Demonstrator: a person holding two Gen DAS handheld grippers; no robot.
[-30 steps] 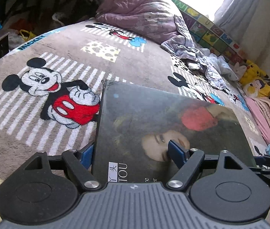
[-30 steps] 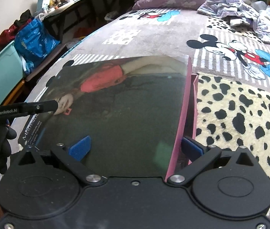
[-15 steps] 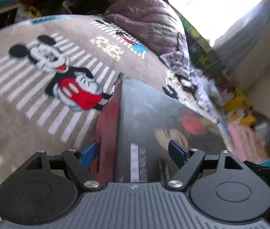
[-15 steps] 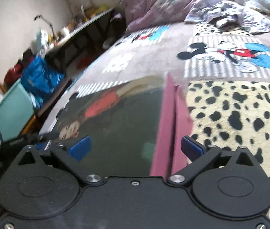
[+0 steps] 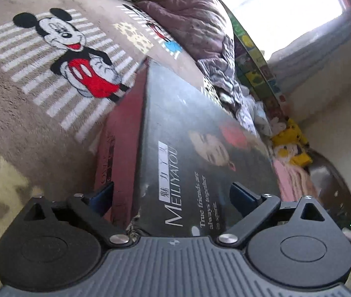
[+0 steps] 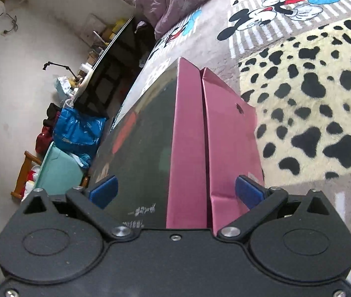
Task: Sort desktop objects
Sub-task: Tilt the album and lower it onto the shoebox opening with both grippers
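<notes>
A large flat paper gift bag [image 5: 200, 143], glossy dark front with a woman's portrait and "MEILIYAYOU" text, dark-red side gusset [image 5: 121, 143], is tilted up off the Mickey Mouse blanket [image 5: 51, 79]. My left gripper [image 5: 173, 194] straddles one end of it, jaws wide, blue pads on either side. In the right wrist view the same bag [image 6: 145, 148] shows its folded pink gusset [image 6: 207, 148]. My right gripper [image 6: 175, 189] straddles the opposite end, jaws equally wide around the bag's thickness.
The blanket covers a bed, with a leopard-spot patch [image 6: 311, 94] to the right. A purple quilt [image 5: 187, 22] and plush toys [image 5: 291, 146] lie at the far side. A dark desk [image 6: 111, 74], blue bag [image 6: 78, 131] and teal bin [image 6: 56, 170] stand beside the bed.
Both grippers have lifted and rotated the bag from lying flat to standing tilted on edge, so its red side gusset now faces the cameras. Jaw width has stayed the same.
</notes>
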